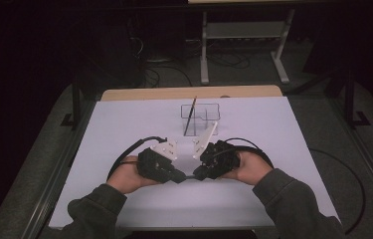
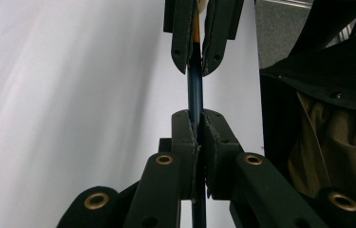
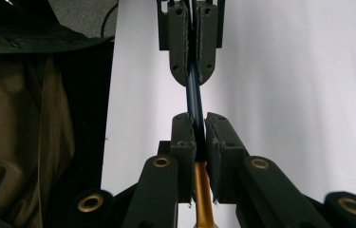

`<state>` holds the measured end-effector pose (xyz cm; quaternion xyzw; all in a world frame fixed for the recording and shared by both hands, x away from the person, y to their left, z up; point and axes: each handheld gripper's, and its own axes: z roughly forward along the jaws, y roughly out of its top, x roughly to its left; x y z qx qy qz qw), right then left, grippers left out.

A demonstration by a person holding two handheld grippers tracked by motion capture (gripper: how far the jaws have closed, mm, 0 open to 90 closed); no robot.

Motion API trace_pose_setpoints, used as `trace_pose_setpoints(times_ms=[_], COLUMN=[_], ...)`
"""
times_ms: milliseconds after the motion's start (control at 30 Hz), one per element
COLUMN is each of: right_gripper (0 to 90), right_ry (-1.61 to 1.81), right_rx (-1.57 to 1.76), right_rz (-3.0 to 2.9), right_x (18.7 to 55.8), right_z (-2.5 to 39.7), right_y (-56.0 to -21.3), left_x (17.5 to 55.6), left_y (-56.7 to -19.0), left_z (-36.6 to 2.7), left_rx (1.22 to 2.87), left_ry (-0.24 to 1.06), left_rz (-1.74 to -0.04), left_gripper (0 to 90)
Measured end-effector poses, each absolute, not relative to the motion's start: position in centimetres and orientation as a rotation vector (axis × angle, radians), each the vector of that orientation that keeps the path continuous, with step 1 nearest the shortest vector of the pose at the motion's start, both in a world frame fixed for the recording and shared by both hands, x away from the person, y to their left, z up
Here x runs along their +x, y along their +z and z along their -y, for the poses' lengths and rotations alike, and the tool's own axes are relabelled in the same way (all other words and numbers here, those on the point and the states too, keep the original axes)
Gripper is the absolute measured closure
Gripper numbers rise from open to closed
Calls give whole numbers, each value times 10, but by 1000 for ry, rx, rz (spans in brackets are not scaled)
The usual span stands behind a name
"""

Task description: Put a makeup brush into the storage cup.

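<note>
Pen (image 2: 195,88), slim with a dark blue barrel and an orange-gold end, is held level just above the white worktop (image 1: 124,124), spanning the short gap between the two claws near the person's side. The left claw (image 2: 197,124) is pressed together on the blue part of the barrel; the right claw (image 3: 198,127) is likewise pinched on it, with the orange-gold section seen running back between its jaws in the right gripper view. Judged from this double grip, a pull-apart or a handover is in hand. It is best done by keeping both claws in line with the barrel, so that no bending load is put on it, and by easing one grip only while the other is kept firm.

Farther back on the worktop a clear plastic holder (image 1: 209,110) with compartments is standing. One thin dark stick, probably another pen (image 1: 190,117), is leaning in its left compartment; the other compartments appear empty.
</note>
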<state>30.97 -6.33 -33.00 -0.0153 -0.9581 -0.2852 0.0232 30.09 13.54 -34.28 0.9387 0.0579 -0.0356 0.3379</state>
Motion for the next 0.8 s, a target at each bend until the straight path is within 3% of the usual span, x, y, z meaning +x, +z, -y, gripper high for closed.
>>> trace_pose_setpoints(times_ms=[800], right_gripper=[655], right_ry=[-944], right_rx=[-204], right_rz=[2959], right_x=[316], right_z=[77], right_y=[-333], left_x=[300], left_y=[-344], left_z=[-158], left_rx=[2431], left_ry=[-57], left_rz=[-208], left_gripper=[839])
